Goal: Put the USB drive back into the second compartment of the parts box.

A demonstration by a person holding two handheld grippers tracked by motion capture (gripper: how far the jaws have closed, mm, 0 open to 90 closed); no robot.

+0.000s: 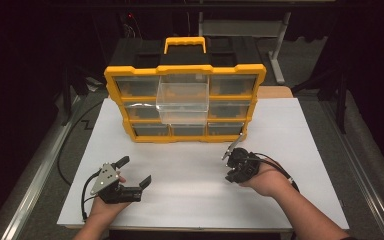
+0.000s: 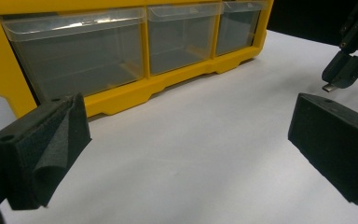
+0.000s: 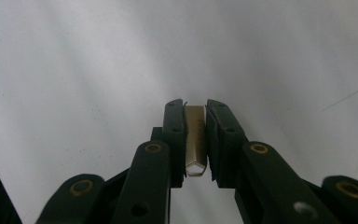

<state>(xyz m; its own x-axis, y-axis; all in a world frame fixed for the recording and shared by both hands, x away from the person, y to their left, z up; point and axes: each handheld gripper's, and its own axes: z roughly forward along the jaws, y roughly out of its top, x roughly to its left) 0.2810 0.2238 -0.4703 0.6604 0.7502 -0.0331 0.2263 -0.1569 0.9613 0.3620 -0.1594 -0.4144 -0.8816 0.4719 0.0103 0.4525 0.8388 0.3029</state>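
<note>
Metal bit (image 3: 196, 140) sits clamped between right gripper (image 3: 196, 135) jaws; left gripper (image 2: 186, 140) jaws apart.

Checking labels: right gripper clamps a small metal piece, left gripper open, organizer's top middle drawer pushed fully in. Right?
Not quite: the high view shows the top middle drawer pulled out of the organizer. Right gripper clamping the metal piece and open left gripper are correct.

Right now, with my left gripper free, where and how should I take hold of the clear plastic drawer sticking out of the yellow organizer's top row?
Grip the clear plastic drawer by its front wall, coming from the table side. It juts forward of the yellow organizer, so that wall stands free. The open left gripper could probably pinch the wall's top rim from above and pull straight back along the slot.
</note>
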